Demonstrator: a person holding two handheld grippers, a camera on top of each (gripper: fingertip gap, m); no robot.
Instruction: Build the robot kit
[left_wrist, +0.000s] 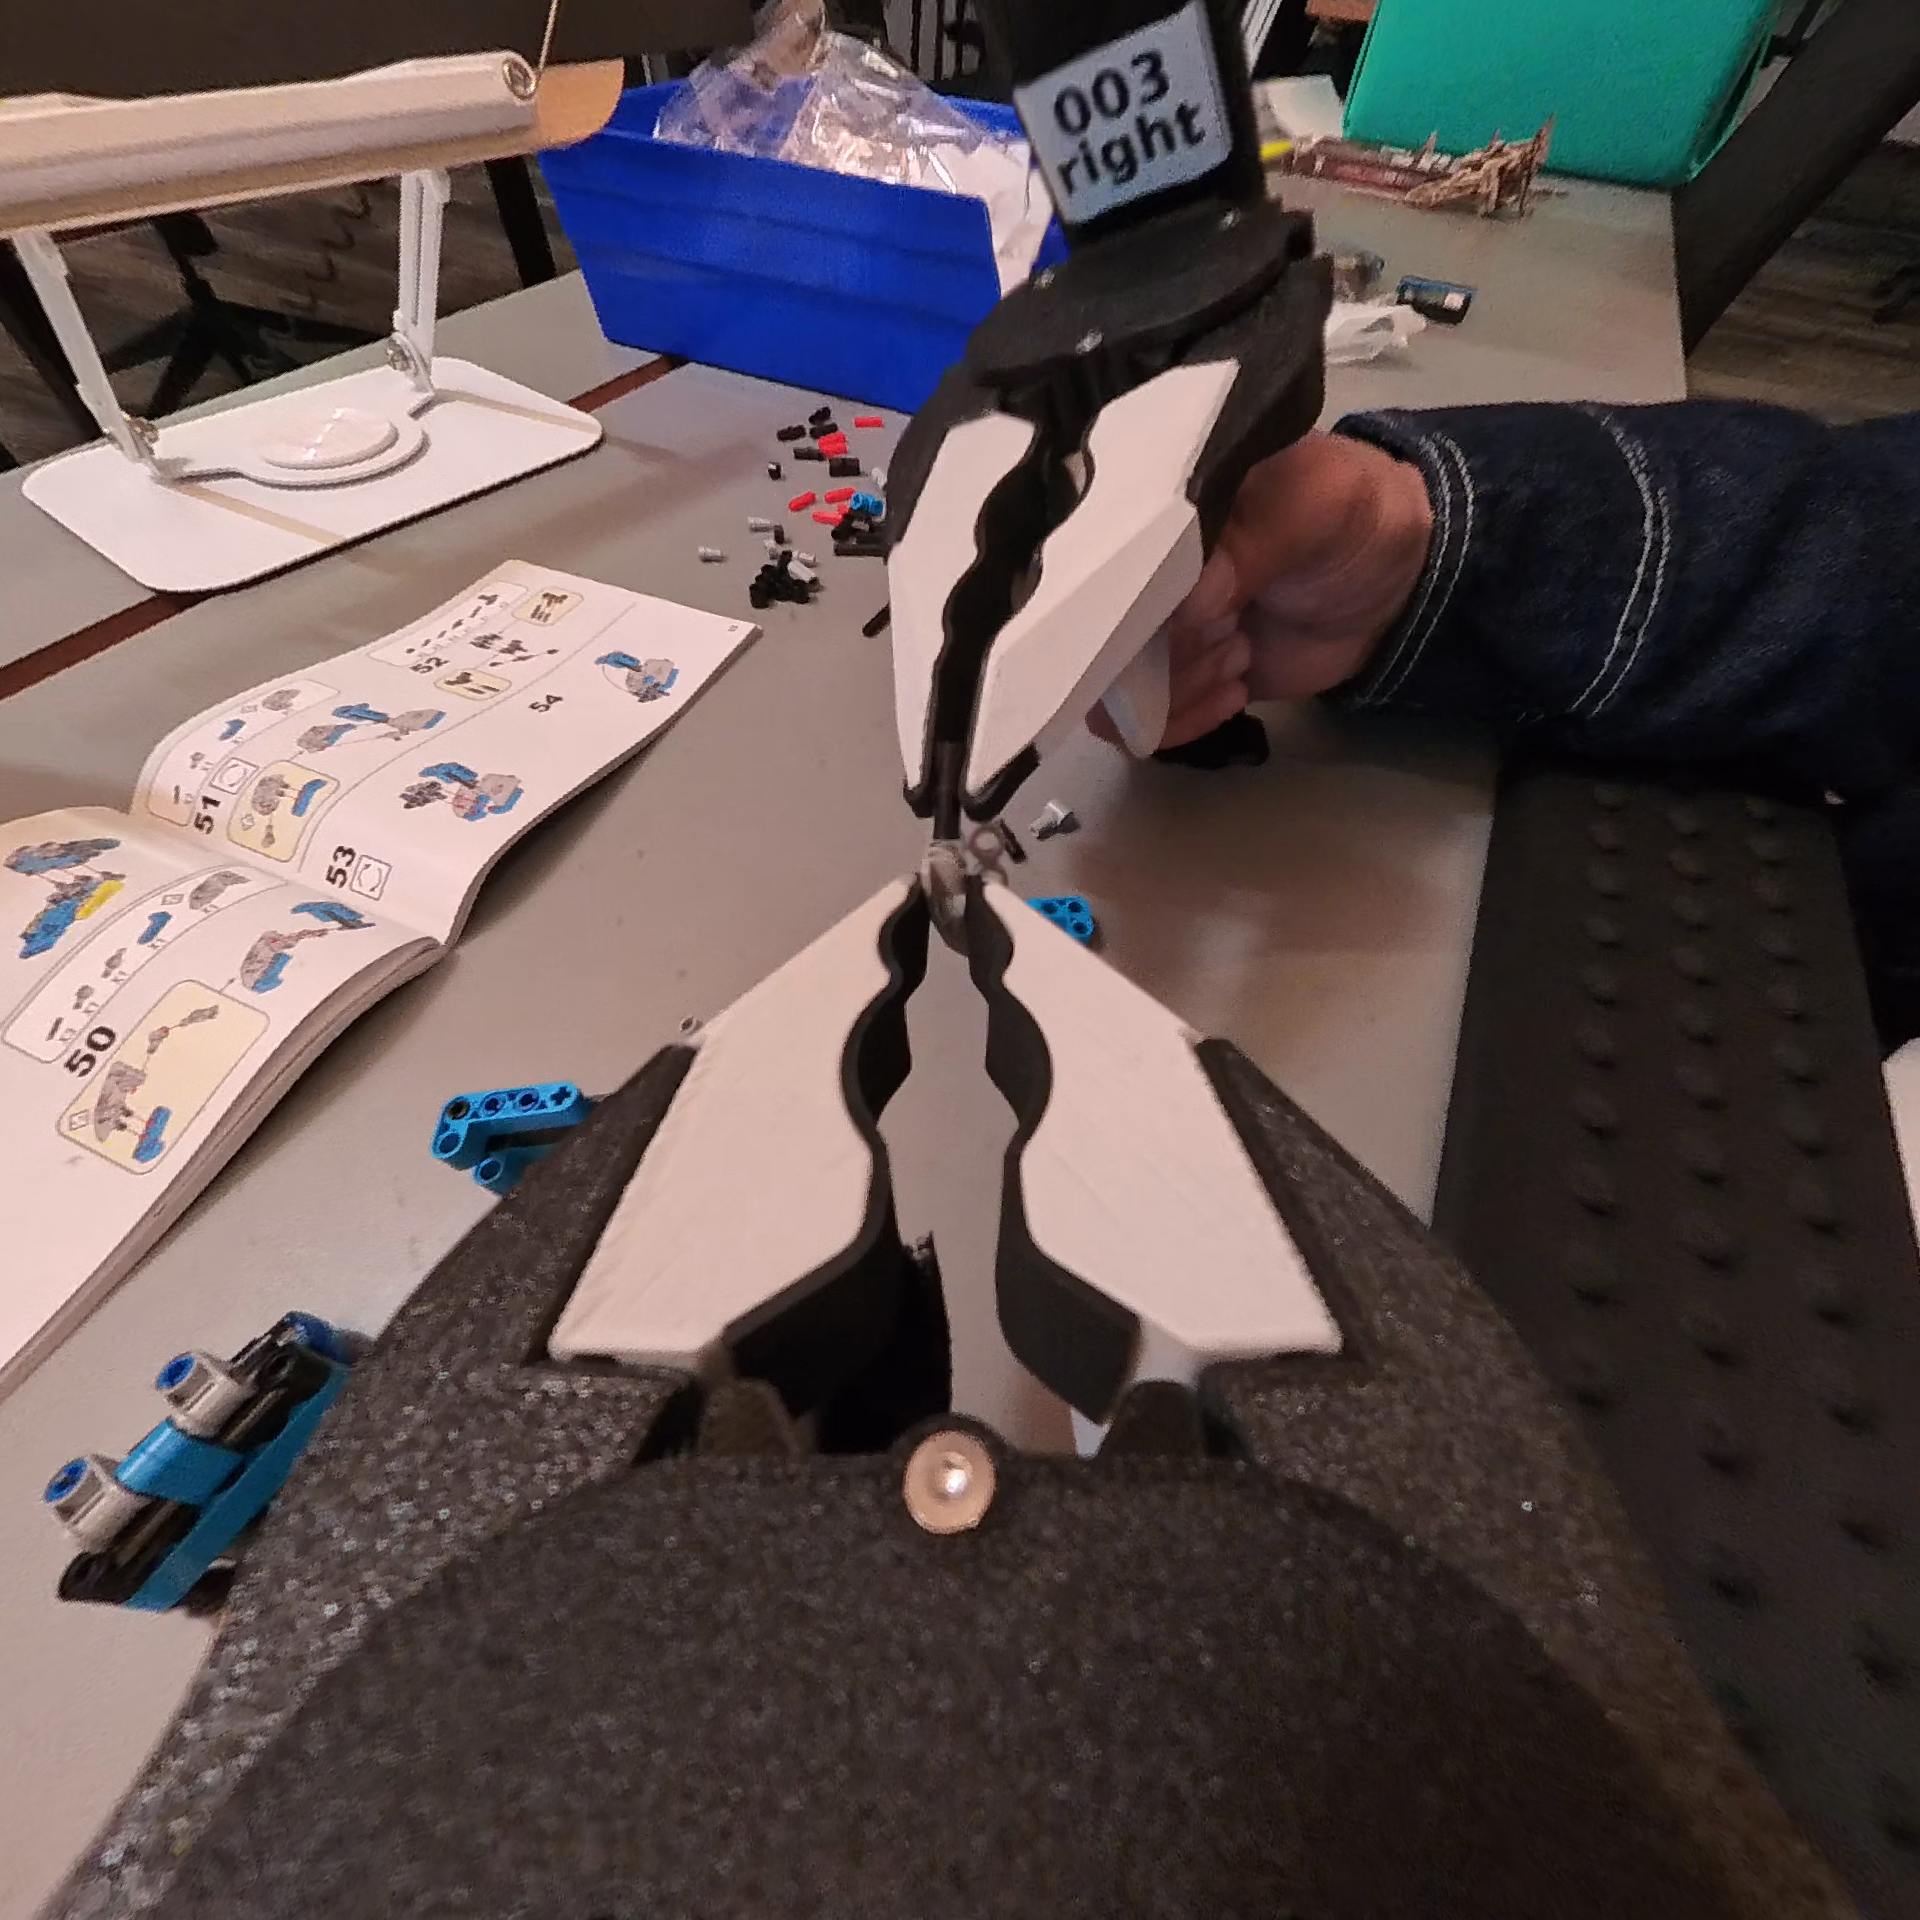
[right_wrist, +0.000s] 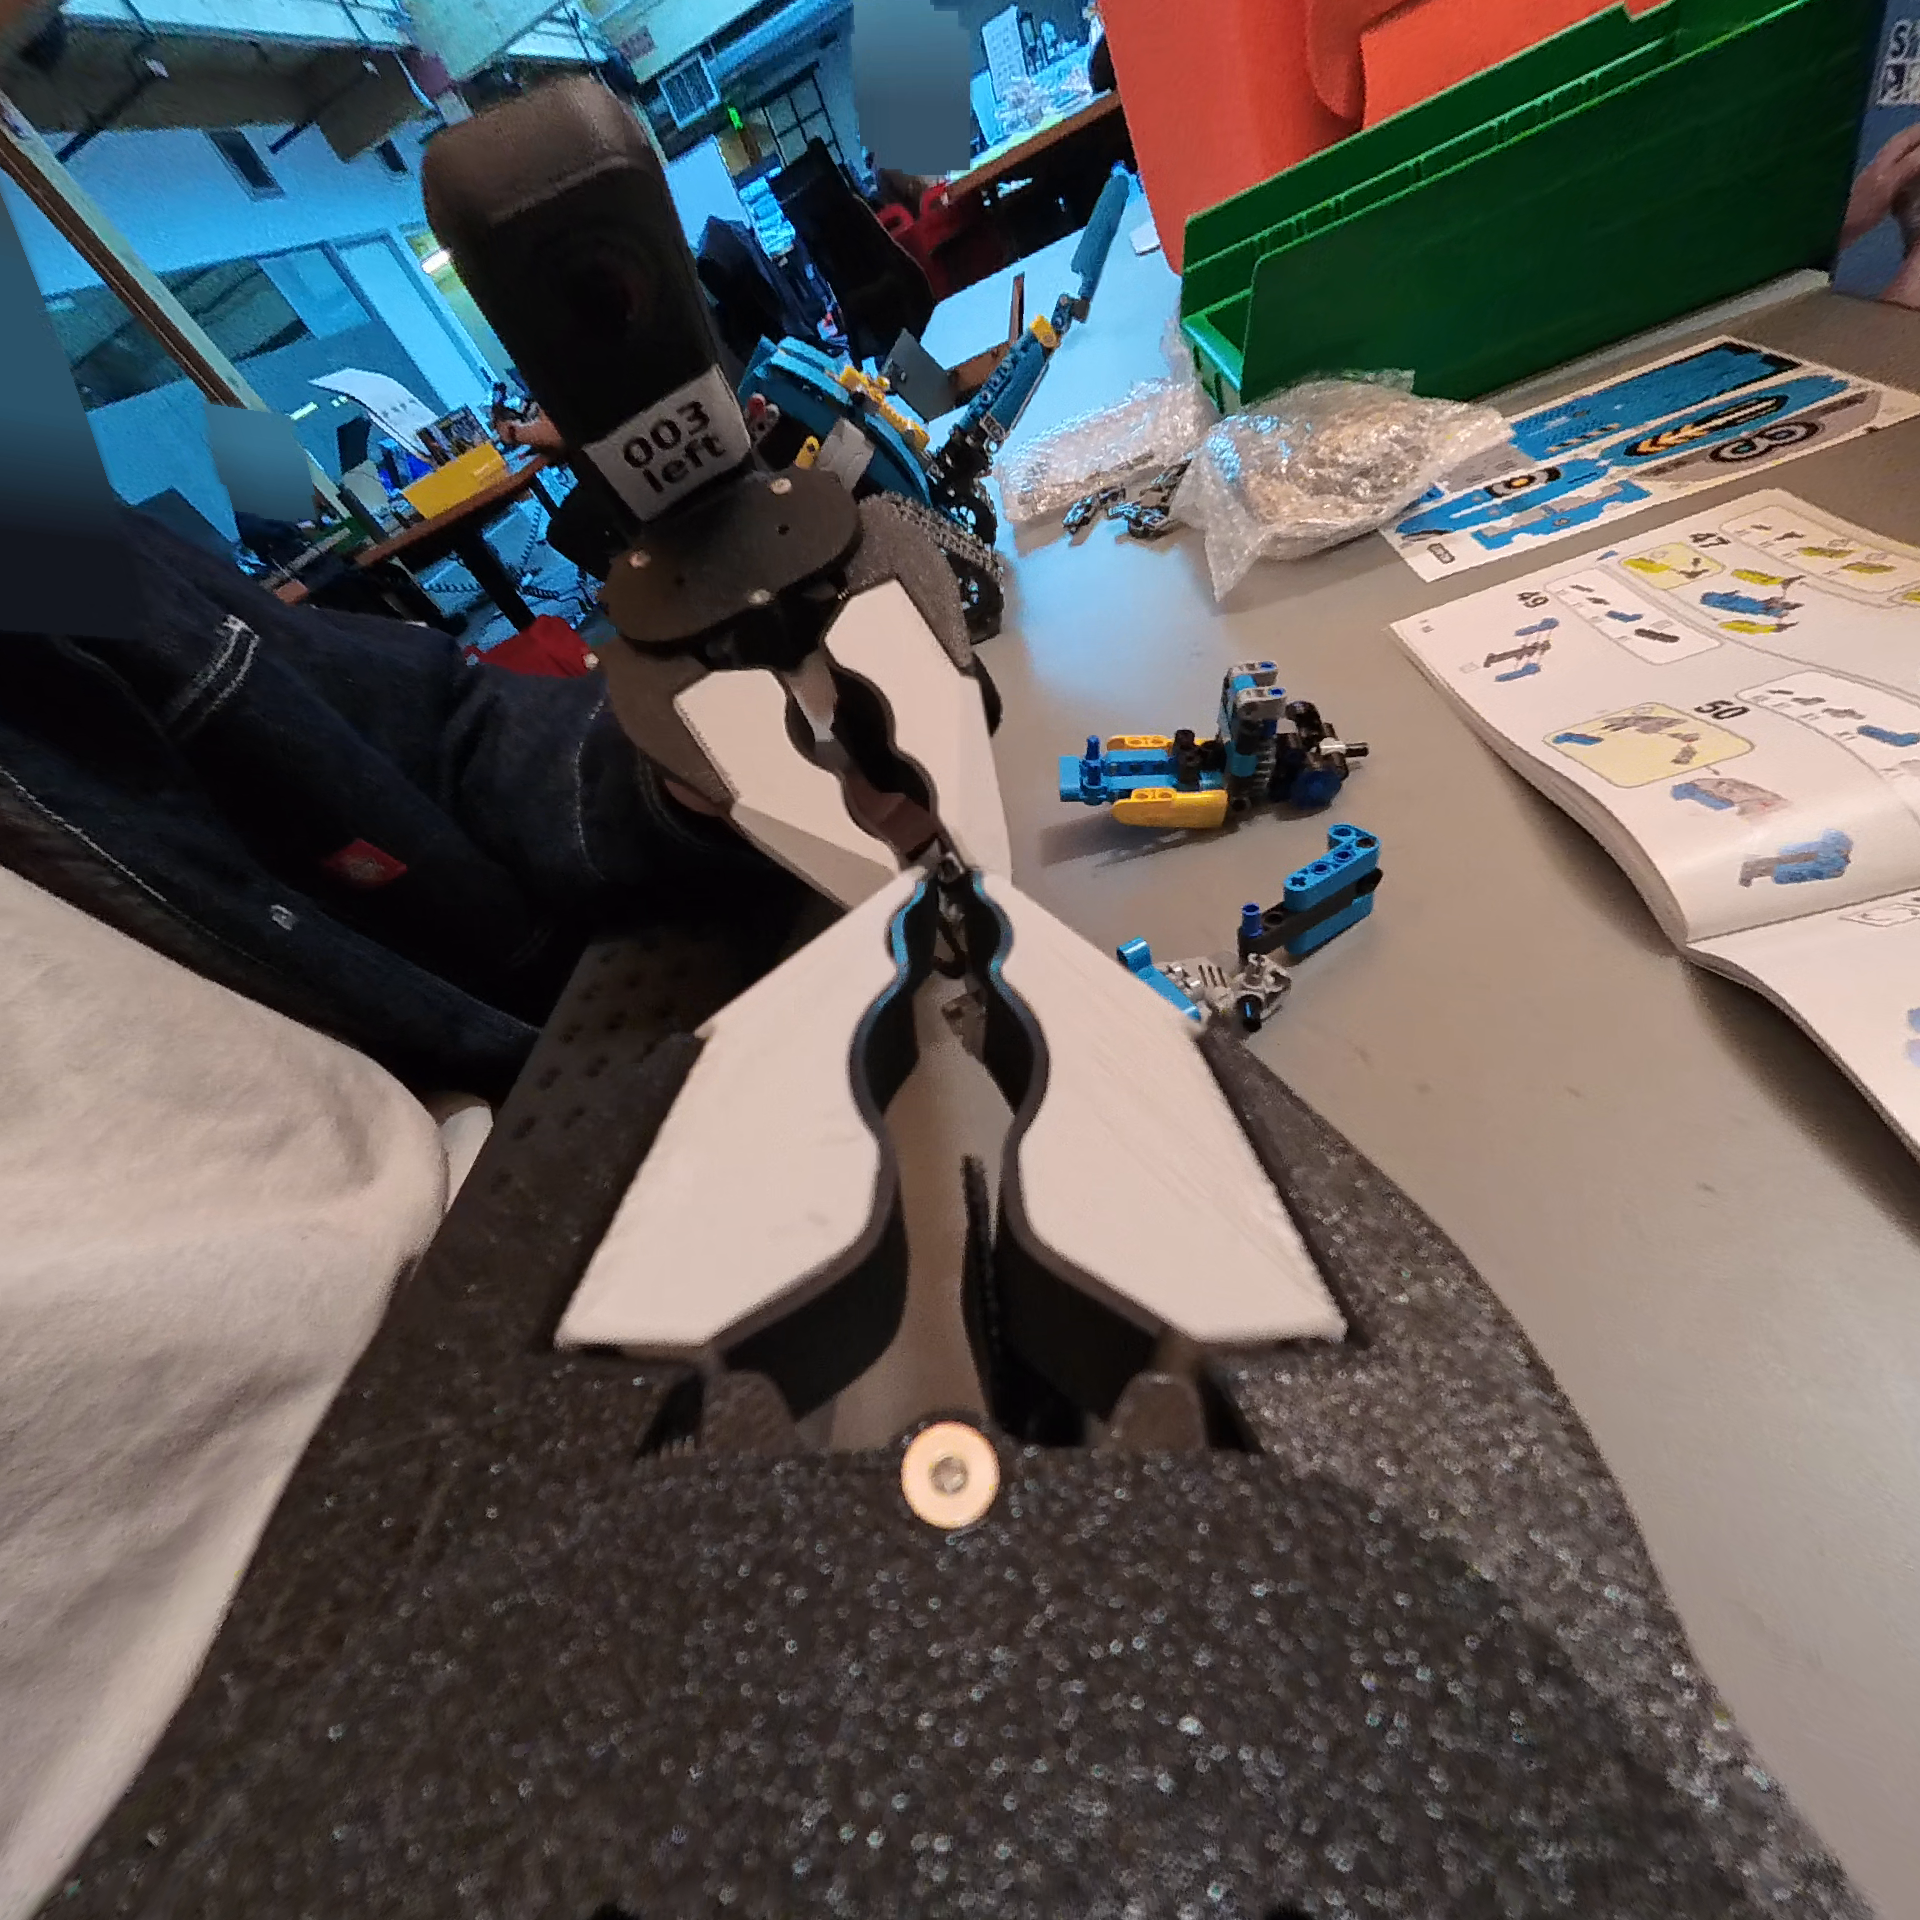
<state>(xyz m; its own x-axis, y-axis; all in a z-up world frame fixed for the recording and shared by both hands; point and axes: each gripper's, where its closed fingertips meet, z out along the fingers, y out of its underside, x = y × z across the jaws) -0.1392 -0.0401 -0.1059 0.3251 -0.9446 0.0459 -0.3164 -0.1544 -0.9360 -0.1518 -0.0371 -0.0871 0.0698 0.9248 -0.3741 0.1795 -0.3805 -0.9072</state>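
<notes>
- on the far left of the grey tabletop (left_wrist: 644, 935) in the left wrist view stands a white folding stand (left_wrist: 312, 468); nearer lies an open instruction booklet with coloured building diagrams (left_wrist: 343, 831), and at the near left edge a blue-and-black brick sub-assembly with two grey pins (left_wrist: 197, 1455).
- behind them sit a blue plastic bin holding clear bags (left_wrist: 769, 260) and a scatter of small black, red and grey connector pegs (left_wrist: 821, 509).
- at centre the left gripper (left_wrist: 943, 883), white fingers with black wavy pads, has its jaws pinched together on a small grey brick piece (left_wrist: 951, 864), held above the tabletop.
- the right gripper (left_wrist: 951, 805) comes from the opposite side, tip to tip with the left; its jaws are closed on a thin black pin or axle (left_wrist: 948, 774) whose long axis runs along the fingers, pointing straight at the grey piece and just touching or nearly so. the right wrist view is too crowded to settle which.
- both sets of jaws are equally near the meeting point.
- to the right, a hand in a dark denim sleeve (left_wrist: 1309, 582) holds the right gripper's handle.
</notes>
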